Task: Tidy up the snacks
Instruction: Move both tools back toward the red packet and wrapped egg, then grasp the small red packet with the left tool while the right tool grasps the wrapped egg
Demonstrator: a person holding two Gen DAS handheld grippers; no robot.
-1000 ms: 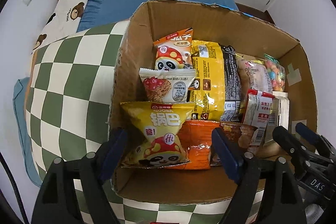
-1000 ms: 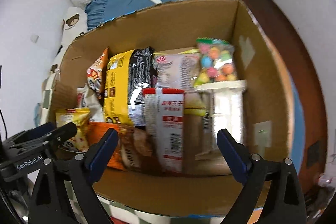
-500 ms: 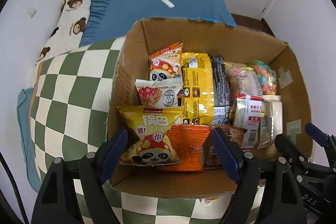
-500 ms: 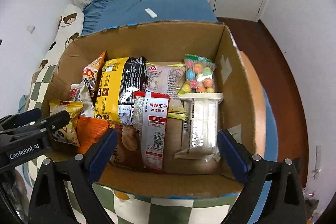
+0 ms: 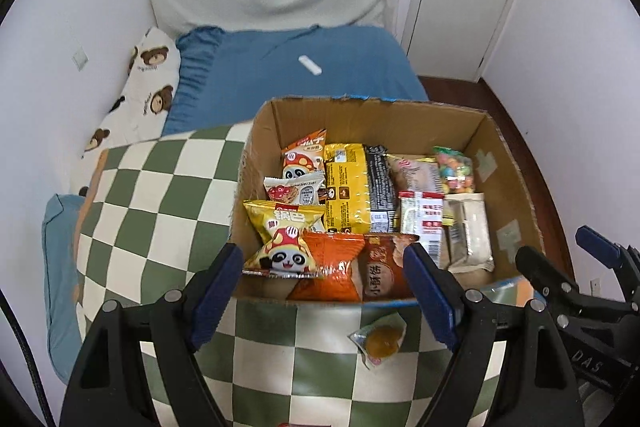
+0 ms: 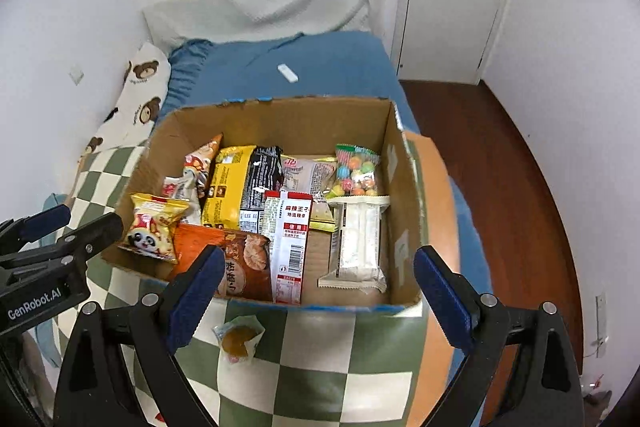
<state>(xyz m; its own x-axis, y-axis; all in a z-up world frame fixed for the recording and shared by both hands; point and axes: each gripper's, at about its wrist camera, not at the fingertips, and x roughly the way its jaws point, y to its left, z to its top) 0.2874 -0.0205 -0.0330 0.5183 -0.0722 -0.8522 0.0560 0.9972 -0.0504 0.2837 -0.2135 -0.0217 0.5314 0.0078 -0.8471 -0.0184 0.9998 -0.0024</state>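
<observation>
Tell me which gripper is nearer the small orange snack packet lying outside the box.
Hard to call; right, slightly. In the right wrist view the small orange snack packet lies beside the right gripper's left finger; in the left wrist view it lies by the left gripper's right finger.

The box [image 5: 516,183] was rough, matt brown cardboard; the snack packets [image 5: 346,187] were glossy plastic film; the checked blanket [image 5: 132,203] looked soft matt cloth; the floor [image 6: 516,163] was polished dark wood.
</observation>
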